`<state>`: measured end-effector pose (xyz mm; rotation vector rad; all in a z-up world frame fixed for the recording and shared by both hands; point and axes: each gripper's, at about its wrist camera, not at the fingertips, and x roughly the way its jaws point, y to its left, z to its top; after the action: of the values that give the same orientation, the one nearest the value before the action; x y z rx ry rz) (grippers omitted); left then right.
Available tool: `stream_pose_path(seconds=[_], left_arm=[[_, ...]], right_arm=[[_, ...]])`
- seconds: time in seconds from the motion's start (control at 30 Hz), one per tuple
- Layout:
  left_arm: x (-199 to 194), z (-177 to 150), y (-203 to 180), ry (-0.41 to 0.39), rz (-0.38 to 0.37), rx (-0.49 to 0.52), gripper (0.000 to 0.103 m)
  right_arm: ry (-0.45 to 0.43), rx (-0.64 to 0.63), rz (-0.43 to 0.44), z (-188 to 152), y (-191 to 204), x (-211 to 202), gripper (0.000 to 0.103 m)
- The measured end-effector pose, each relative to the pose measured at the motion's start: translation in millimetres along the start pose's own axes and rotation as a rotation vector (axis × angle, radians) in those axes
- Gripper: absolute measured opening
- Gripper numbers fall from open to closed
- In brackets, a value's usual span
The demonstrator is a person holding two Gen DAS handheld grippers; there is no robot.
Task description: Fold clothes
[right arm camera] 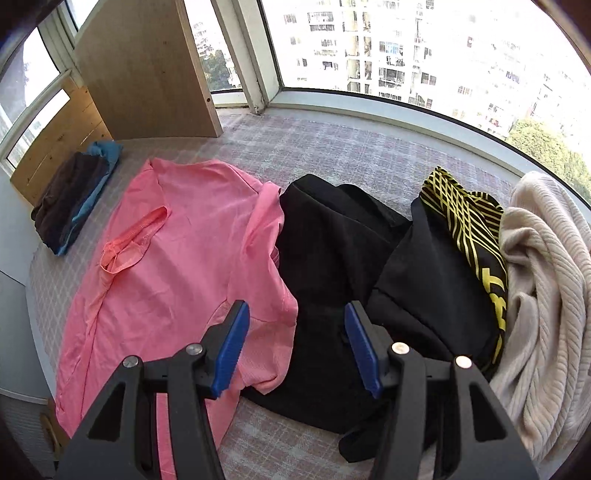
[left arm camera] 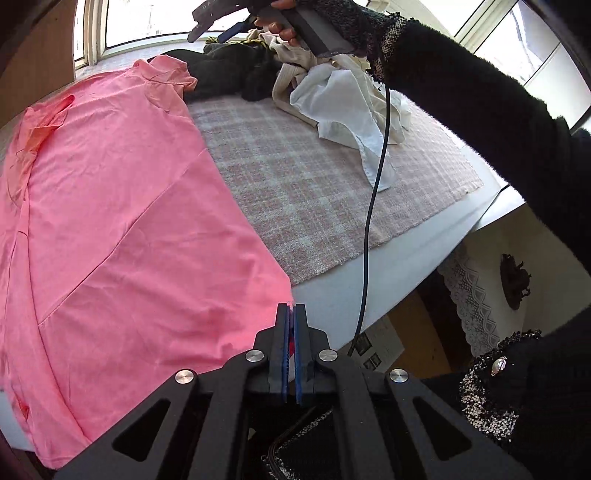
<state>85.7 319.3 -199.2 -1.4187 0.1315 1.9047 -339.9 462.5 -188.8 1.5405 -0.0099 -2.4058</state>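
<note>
A pink shirt (left arm camera: pixel 110 221) lies spread flat on the checked blanket (left arm camera: pixel 314 184). My left gripper (left arm camera: pixel 291 308) is shut on the shirt's near hem corner at the surface's front edge, and pink cloth shows between its blue pads. My right gripper (right arm camera: pixel 297 308) is open with nothing between its fingers. It hangs above the spot where the pink shirt's (right arm camera: pixel 177 258) sleeve meets a black garment (right arm camera: pixel 332 251). In the left wrist view the right gripper (left arm camera: pixel 207 35) is at the far end, held by a hand in a black sleeve.
A pile lies to the right: a black and yellow garment (right arm camera: pixel 465 221), a cream knit sweater (right arm camera: pixel 546 277) and a white cloth (left arm camera: pixel 343 103). A folded dark and blue stack (right arm camera: pixel 70 206) sits far left by wooden boards (right arm camera: pixel 147 66). A black cable (left arm camera: pixel 369 221) hangs across the blanket.
</note>
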Motion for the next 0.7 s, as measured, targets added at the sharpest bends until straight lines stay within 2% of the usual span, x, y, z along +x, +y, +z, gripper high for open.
stream_pose_path(seconds=[0.1, 0.27, 0.3, 0.37, 0.5, 0.63, 0.67, 0.7], left_arm=[[-8.2, 4.4, 13.8, -0.017, 0.005, -0.054, 0.001], [-10.1, 10.9, 22.9, -0.039, -0.014, -0.078, 0.001], [-11.0, 12.1, 23.6, -0.041, -0.024, -0.075, 0.001], [-13.2, 14.4, 24.0, -0.026, -0.055, -0.048, 0.001], [-19.1, 13.9, 24.5, -0.050, -0.102, -0.056, 0.001], [-29.4, 6.9, 36.1, -0.092, -0.117, -0.103, 0.001], [-32.1, 4.7, 40.3, -0.103, -0.119, -0.120, 0.001], [-34.3, 2.3, 44.3, -0.111, -0.120, -0.136, 0.001]], right_arm=[[0.066, -0.025, -0.013, 19.2, 5.1, 31.6, 0.053], [0.158, -0.027, 0.002, 25.1, 3.4, 58.1, 0.051], [0.170, -0.021, 0.020, 24.8, 1.6, 58.8, 0.031], [0.187, -0.011, 0.067, 24.8, -2.2, 56.7, 0.003], [0.167, 0.059, 0.160, 28.6, -8.4, 38.2, 0.003], [0.144, 0.092, 0.188, 44.1, 4.0, 23.6, 0.003], [0.148, 0.086, 0.179, 47.1, 8.5, 22.1, 0.003], [0.144, 0.056, 0.129, 49.1, 13.7, 20.2, 0.004]])
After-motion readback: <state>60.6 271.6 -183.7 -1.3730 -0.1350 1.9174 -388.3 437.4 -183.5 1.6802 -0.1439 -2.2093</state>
